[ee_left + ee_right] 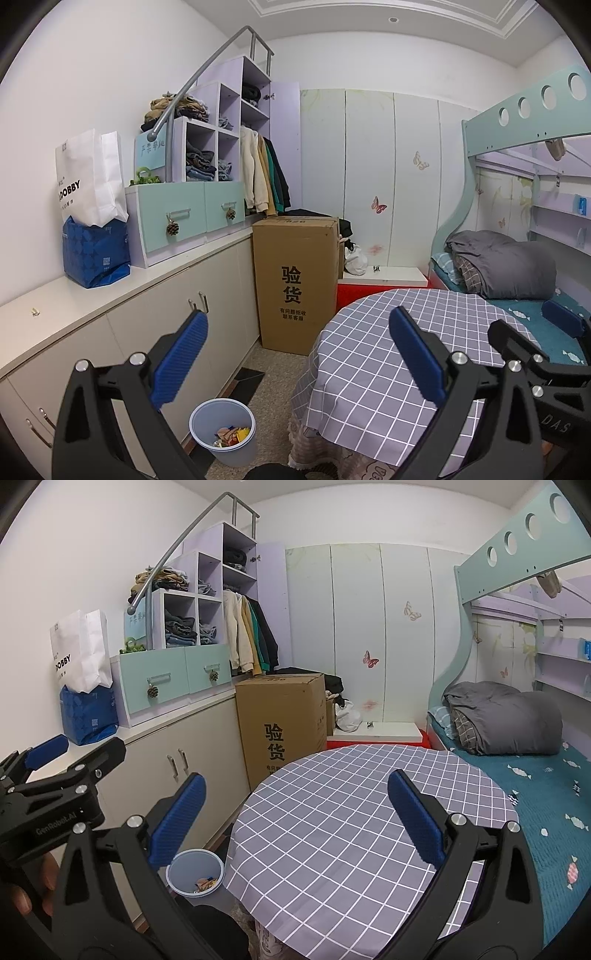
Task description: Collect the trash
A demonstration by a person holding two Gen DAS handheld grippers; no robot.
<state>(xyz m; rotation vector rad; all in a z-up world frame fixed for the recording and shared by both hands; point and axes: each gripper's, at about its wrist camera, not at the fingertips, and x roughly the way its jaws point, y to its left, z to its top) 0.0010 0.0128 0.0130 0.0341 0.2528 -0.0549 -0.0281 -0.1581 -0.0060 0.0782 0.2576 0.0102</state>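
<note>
A pale blue trash bin (222, 431) stands on the floor left of the round table, with colourful wrappers (231, 435) inside; it also shows in the right wrist view (195, 872). My left gripper (295, 360) is open and empty, held above the bin and the table's left edge. My right gripper (295, 819) is open and empty above the round table with a grey checked cloth (354, 812). The left gripper also shows at the left of the right wrist view (55, 757). The right gripper shows at the right of the left wrist view (532, 328).
A tall cardboard box (295, 280) stands behind the table beside low white cabinets (122, 321). A blue pack and white paper bag (92, 218) sit on the cabinet top. A bunk bed with a grey quilt (502, 720) is at the right.
</note>
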